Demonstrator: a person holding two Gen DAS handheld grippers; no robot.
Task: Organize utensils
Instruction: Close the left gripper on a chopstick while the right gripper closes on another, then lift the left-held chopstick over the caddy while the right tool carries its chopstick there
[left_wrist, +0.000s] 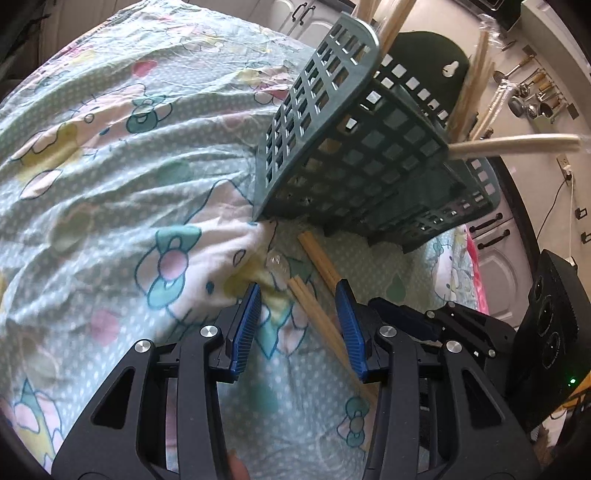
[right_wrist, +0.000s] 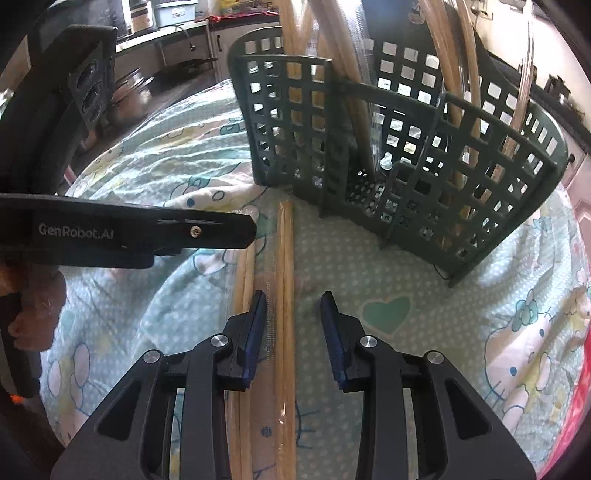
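Two chopstick pairs (right_wrist: 284, 295) lie loose on the cloth (right_wrist: 369, 266) before the basket (right_wrist: 406, 155), which already holds others upright. Right tool (right_wrist: 293, 306) straddles one pair, gaping and empty; left tool (left_wrist: 299, 299) likewise spread.

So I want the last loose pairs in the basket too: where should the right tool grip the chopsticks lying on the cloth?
Grip the chopsticks mid-shaft, coming straight down from above with the right tool open across them. They lie flat on the cloth, running lengthwise toward the green basket, so closing across the thin shafts looks surest. They seem to be in a clear wrapper, which may slip.
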